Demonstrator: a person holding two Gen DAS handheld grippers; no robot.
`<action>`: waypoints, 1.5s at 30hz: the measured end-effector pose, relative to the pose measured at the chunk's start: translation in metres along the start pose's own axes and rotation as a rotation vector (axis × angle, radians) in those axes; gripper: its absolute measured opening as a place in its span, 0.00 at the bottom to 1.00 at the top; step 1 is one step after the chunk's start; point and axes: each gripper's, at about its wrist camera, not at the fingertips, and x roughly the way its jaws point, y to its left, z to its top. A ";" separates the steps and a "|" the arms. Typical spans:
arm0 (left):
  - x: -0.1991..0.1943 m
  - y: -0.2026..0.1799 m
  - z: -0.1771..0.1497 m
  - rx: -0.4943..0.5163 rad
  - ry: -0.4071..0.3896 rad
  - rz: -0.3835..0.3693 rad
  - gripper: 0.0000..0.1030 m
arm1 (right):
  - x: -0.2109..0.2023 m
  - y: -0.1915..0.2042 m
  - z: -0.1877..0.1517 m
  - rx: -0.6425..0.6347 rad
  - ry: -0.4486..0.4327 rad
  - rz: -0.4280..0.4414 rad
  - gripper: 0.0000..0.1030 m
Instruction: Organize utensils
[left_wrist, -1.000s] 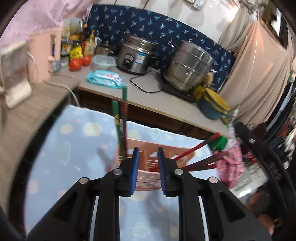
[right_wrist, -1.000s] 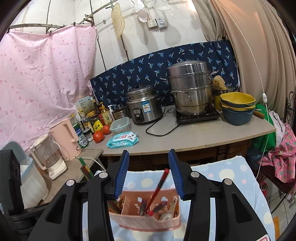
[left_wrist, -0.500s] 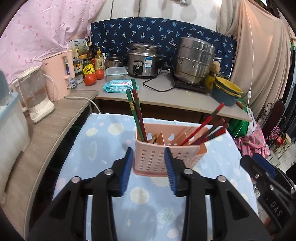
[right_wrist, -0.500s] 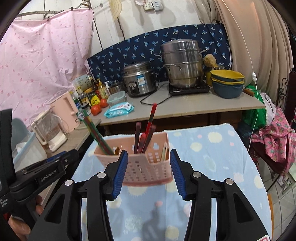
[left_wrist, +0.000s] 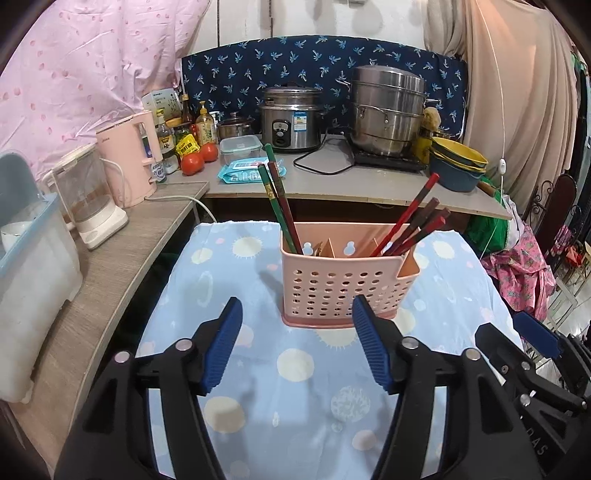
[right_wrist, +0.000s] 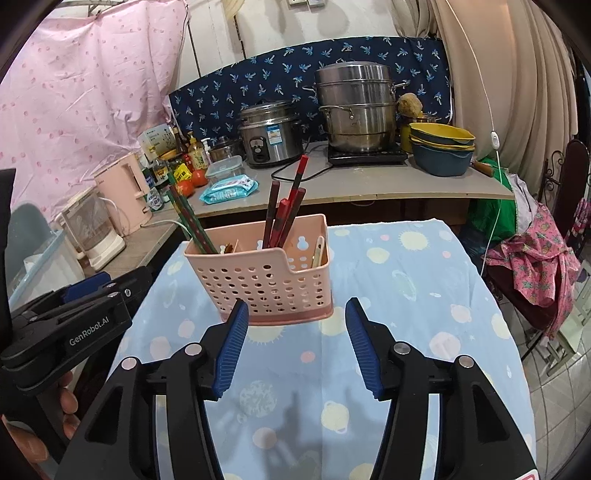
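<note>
Nearest to me, both pairs of tongs hang spread wide with nothing between their blue pads: the left tongs (left_wrist: 297, 345) and the right tongs (right_wrist: 293, 345) sit side by side above the blue, sun-and-planet patterned cloth (left_wrist: 258, 406) that covers the bench. Neither touches anything.

Just beyond their tips stands the pink perforated utensil caddy (left_wrist: 345, 284), upright on the cloth and divided into compartments. In its left end lean two long chopsticks, one green and one dark red (left_wrist: 279, 199), tilted toward the left. Its right part holds a bundle of red chopsticks (left_wrist: 413, 227) slanting out to the right. From the right wrist view a pale, flat utensil (right_wrist: 317, 251) shows in the caddy's lower right-hand section.

Farther back runs a grey counter (left_wrist: 369, 184). On it, left to right: a pink kettle (left_wrist: 127, 158), bottles and two tomatoes (left_wrist: 199, 157), a lidded plastic box (left_wrist: 238, 147), a blue wipes packet (left_wrist: 247, 170), a rice cooker (left_wrist: 290, 120), a stacked steel steamer (left_wrist: 388, 110), and nested yellow and blue bowls (left_wrist: 456, 164). Behind hangs a dark blue patterned cloth (left_wrist: 314, 62).
</note>
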 end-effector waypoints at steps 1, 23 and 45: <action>-0.002 -0.001 -0.001 0.004 0.000 0.002 0.62 | -0.001 0.000 -0.001 -0.003 0.000 0.000 0.56; -0.019 -0.001 -0.025 0.025 0.012 0.056 0.90 | -0.019 0.002 -0.019 -0.006 0.013 -0.041 0.94; -0.040 0.000 -0.057 0.045 0.026 0.098 0.93 | -0.040 -0.001 -0.048 -0.028 0.019 -0.105 0.94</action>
